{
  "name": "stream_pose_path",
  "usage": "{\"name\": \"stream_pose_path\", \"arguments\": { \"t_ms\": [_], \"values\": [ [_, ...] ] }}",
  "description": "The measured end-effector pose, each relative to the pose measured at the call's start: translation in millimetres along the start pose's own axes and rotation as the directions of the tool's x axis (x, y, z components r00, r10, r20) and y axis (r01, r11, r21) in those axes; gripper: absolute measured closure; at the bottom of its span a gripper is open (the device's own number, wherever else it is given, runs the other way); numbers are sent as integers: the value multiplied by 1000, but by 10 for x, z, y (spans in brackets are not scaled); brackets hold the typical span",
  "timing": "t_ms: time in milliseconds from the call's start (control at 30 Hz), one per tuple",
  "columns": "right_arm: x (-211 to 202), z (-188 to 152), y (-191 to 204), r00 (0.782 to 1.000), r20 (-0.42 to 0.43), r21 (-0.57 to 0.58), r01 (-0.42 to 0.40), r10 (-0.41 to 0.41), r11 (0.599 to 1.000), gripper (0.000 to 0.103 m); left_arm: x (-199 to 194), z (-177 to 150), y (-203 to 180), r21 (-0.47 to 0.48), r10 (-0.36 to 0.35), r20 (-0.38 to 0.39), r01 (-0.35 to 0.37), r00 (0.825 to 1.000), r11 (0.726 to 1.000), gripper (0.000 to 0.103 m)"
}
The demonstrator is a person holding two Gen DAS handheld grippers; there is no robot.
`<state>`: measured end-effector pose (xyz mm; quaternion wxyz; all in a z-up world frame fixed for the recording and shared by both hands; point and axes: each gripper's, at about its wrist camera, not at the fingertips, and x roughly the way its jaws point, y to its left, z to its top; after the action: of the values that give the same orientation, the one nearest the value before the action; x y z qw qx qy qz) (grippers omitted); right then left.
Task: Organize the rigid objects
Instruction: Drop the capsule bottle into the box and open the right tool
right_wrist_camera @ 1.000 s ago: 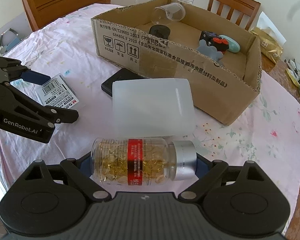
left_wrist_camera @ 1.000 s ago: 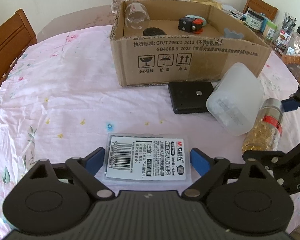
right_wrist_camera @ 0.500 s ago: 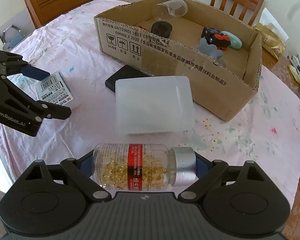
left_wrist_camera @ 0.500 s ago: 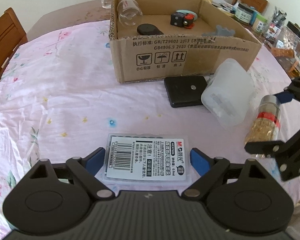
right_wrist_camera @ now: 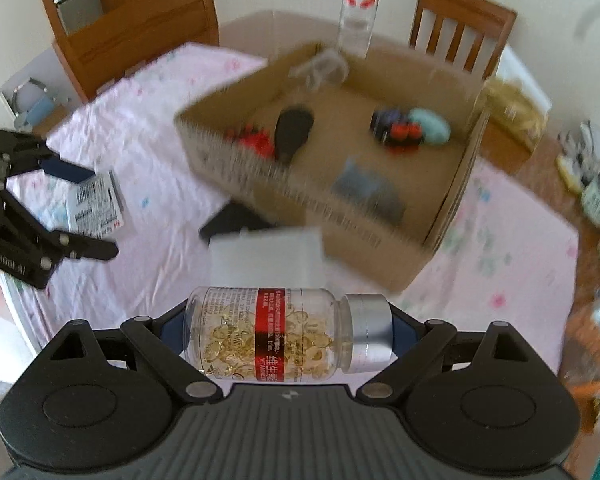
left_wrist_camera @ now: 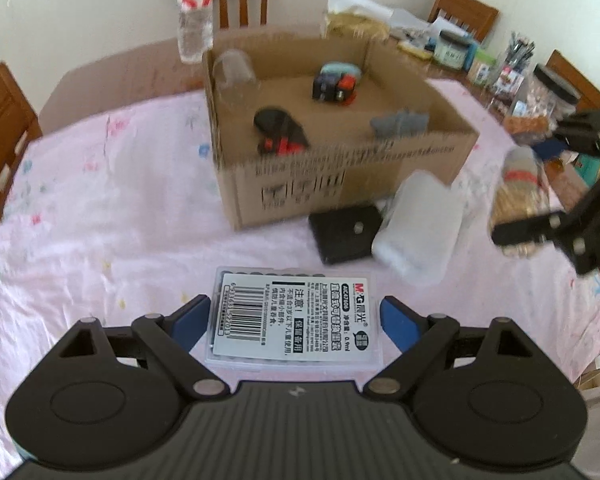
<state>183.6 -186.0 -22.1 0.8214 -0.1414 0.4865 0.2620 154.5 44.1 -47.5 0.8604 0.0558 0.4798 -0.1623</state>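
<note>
My left gripper (left_wrist_camera: 294, 316) is shut on a flat clear refill pack (left_wrist_camera: 294, 316) with a white barcode label, held above the pink tablecloth. My right gripper (right_wrist_camera: 286, 332) is shut on a capsule bottle (right_wrist_camera: 286, 336) with a red label and silver cap, held crosswise in the air. The bottle also shows at the right of the left wrist view (left_wrist_camera: 518, 196). An open cardboard box (left_wrist_camera: 340, 176) stands ahead with a clear cup (left_wrist_camera: 234, 70), a black oval lid (left_wrist_camera: 278, 124), a toy car (left_wrist_camera: 334, 84) and a grey piece (left_wrist_camera: 398, 122) inside.
A black flat case (left_wrist_camera: 344, 236) and a frosted plastic container (left_wrist_camera: 418, 232) lie on the table in front of the box. A water bottle (left_wrist_camera: 196, 12) stands behind it. Jars and clutter (left_wrist_camera: 500, 68) sit far right. Wooden chairs surround the table.
Both grippers have risen with their loads. The views now look down into the box from higher up, and the capsule bottle has left the table.
</note>
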Motion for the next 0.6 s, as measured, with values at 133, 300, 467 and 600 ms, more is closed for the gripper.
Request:
{"name": "stream_pose_path", "arguments": {
  "t_ms": [133, 300, 467, 600],
  "values": [
    [-52, 305, -162, 998, 65, -3, 22, -22, 1000, 7, -65, 82, -7, 4, 4, 32, -4, 999, 1000, 13],
    [84, 685, -398, 993, 104, 13, 61, -62, 998, 7, -116, 106, 17, -23, 19, 43, -18, 999, 1000, 13],
    [367, 985, -644, 993, 85, 40, 84, -87, 996, 7, -171, 96, 34, -52, 41, 58, -38, 997, 998, 13],
    [534, 1130, -714, 989, 91, 25, 113, -115, 993, 0, -208, 120, 37, -62, 54, 70, -50, 996, 997, 13]
  ]
}}
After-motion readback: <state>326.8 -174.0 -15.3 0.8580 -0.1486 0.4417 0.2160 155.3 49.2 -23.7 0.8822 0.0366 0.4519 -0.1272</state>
